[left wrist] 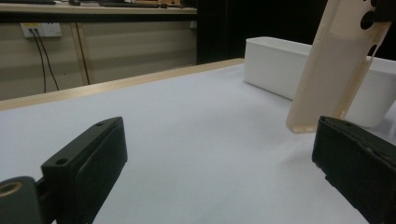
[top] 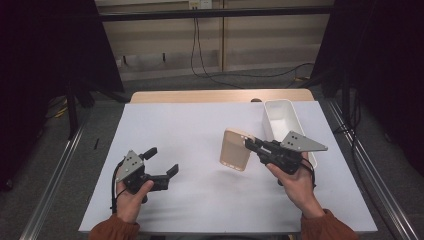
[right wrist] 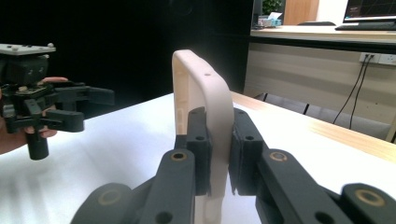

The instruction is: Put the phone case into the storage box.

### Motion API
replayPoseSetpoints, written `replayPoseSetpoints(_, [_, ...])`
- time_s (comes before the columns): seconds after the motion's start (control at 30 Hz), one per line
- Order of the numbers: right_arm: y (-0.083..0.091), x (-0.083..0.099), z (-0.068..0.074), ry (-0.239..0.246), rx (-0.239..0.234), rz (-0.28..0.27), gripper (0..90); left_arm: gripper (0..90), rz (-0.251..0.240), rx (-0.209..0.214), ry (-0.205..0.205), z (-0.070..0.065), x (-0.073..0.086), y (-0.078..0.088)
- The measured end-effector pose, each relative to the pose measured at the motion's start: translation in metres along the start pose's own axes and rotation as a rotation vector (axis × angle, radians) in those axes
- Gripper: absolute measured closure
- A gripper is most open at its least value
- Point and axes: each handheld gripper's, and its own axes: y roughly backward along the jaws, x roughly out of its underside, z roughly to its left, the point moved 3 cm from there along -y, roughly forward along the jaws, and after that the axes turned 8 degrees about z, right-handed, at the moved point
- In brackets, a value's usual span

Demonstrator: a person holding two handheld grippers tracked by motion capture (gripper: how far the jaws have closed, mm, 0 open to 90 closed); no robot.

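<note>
A long white bin stands at the far right of a white-covered table, its wooden edge bare beyond. Black cables hang down the pale wall panel behind, under a socket.

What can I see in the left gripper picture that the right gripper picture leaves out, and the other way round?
The left gripper view alone has the white bin standing behind the case, and the left gripper's own open jaws.

The right gripper view alone has the right gripper with its jaws clamped on the case's edge, and the hand holding the left gripper.

Both show the beige phone case lifted above the white table.
</note>
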Motion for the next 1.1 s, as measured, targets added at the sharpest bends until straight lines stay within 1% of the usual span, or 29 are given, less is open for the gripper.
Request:
replayPoseSetpoints(0.2, [0.005, -0.001, -0.005, -0.003, 0.014, -0.006, 80.4, 3.7, -0.005, -0.019, -0.001, 0.010, 0.007, 0.015])
replayPoseSetpoints(0.27, [0.006, -0.002, -0.007, -0.004, 0.018, -0.006, 80.5, 3.7, -0.007, -0.019, 0.020, 0.012, 0.010, 0.018])
replayPoseSetpoints(0.33, [0.007, -0.002, -0.008, -0.003, 0.022, -0.007, 80.5, 3.7, -0.017, -0.008, 0.039, 0.013, 0.014, 0.021])
replayPoseSetpoints(0.4, [0.008, -0.001, -0.010, -0.003, 0.024, -0.008, 80.4, 3.7, -0.027, -0.015, 0.043, 0.013, 0.015, 0.022])
replayPoseSetpoints(0.43, [0.008, -0.001, -0.010, -0.004, 0.027, -0.007, 80.4, 3.7, -0.032, -0.011, 0.047, 0.013, 0.015, 0.022])
replayPoseSetpoints(0.53, [0.009, -0.002, -0.012, -0.007, 0.032, -0.013, 80.5, 3.7, -0.051, -0.005, 0.034, 0.012, 0.013, 0.024])
replayPoseSetpoints(0.57, [0.009, -0.002, -0.013, -0.007, 0.034, -0.013, 80.4, 3.8, -0.057, -0.012, 0.038, 0.013, 0.013, 0.025])
replayPoseSetpoints(0.63, [0.011, -0.004, -0.014, -0.005, 0.035, -0.017, 80.4, 3.7, -0.058, -0.022, 0.032, 0.014, 0.013, 0.027])
replayPoseSetpoints(0.7, [0.012, -0.005, -0.016, -0.005, 0.037, -0.019, 80.4, 3.7, -0.049, -0.017, 0.037, 0.014, 0.016, 0.026])
replayPoseSetpoints(0.73, [0.013, -0.006, -0.017, -0.004, 0.039, -0.018, 80.5, 3.7, -0.044, -0.028, 0.036, 0.013, 0.017, 0.024])
replayPoseSetpoints(0.77, [0.014, -0.008, -0.018, -0.005, 0.043, -0.023, 80.4, 3.7, -0.033, -0.032, 0.025, 0.014, 0.018, 0.024])
replayPoseSetpoints(0.8, [0.015, -0.009, -0.020, 0.002, 0.045, -0.026, 80.4, 3.8, -0.031, -0.030, 0.025, 0.014, 0.018, 0.023])
replayPoseSetpoints(0.87, [0.017, -0.012, -0.022, -0.004, 0.052, -0.032, 80.4, 4.0, -0.040, -0.044, 0.033, 0.014, 0.018, 0.024])
replayPoseSetpoints(0.9, [0.019, -0.014, -0.024, -0.003, 0.058, -0.034, 80.4, 4.1, -0.042, -0.043, 0.030, 0.015, 0.018, 0.026])
replayPoseSetpoints(1.0, [0.022, -0.018, -0.028, -0.004, 0.068, -0.035, 80.4, 3.7, -0.053, -0.059, 0.051, 0.016, 0.018, 0.031])
replayPoseSetpoints(1.07, [0.025, -0.021, -0.031, -0.002, 0.076, -0.038, 80.4, 3.6, -0.053, -0.067, 0.046, 0.016, 0.018, 0.033])
replayPoseSetpoints(1.1, [0.025, -0.022, -0.032, -0.004, 0.079, -0.042, 80.5, 3.5, -0.054, -0.074, 0.036, 0.016, 0.017, 0.033])
